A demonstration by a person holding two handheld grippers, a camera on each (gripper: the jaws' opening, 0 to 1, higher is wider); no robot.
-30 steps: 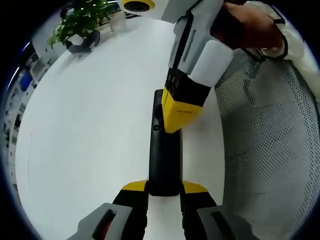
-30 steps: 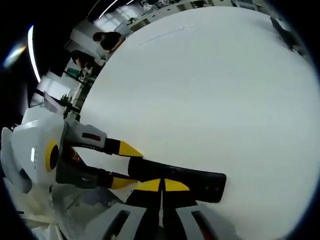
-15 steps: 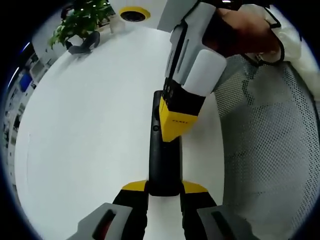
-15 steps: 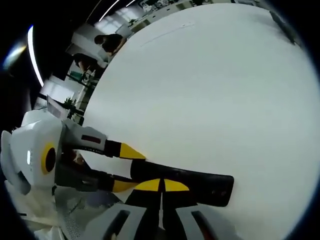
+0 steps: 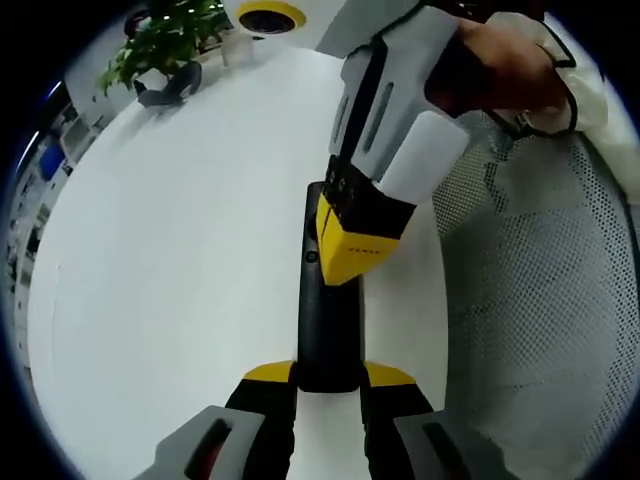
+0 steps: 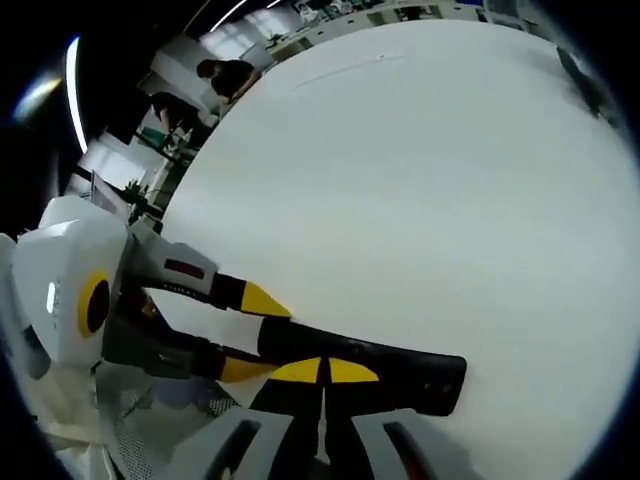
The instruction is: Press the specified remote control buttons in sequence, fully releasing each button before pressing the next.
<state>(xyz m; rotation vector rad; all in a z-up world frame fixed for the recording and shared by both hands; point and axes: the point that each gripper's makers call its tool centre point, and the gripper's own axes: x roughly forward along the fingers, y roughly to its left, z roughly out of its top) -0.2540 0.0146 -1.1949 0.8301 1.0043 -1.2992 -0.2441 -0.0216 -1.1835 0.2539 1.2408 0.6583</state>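
Left gripper view, nearest: left claw (image 5: 328,378) clamped on the near end of the black remote (image 5: 328,330), one yellow tip at each side. Remote lying flat on the white counter (image 5: 180,260), long axis running away from the camera. Farther along, right claw (image 5: 352,262) coming down from above, yellow tips drawn together and set on the remote's upper part, apparently touching its face, though the exact button stays hidden under the tips. Behind that, a hand (image 5: 500,70) gripping the right tool's white body, a white sleeve at the wrist. To the right, a mesh chair (image 5: 540,300) beside the counter edge. At the far end of the counter, a plant (image 5: 160,45) and a dark object just beside it, with a yellow-rimmed round thing (image 5: 265,14) nearby.

Right gripper view, nearest: right claw (image 6: 322,372) closed, tips meeting over the remote (image 6: 400,370), which lies across the bottom of the picture. At the left, left claw (image 6: 255,330) closed around the remote's end, its white housing behind. Beyond, bare counter (image 6: 420,180) stretching away, then a dim room with a person (image 6: 228,76) at the far side.
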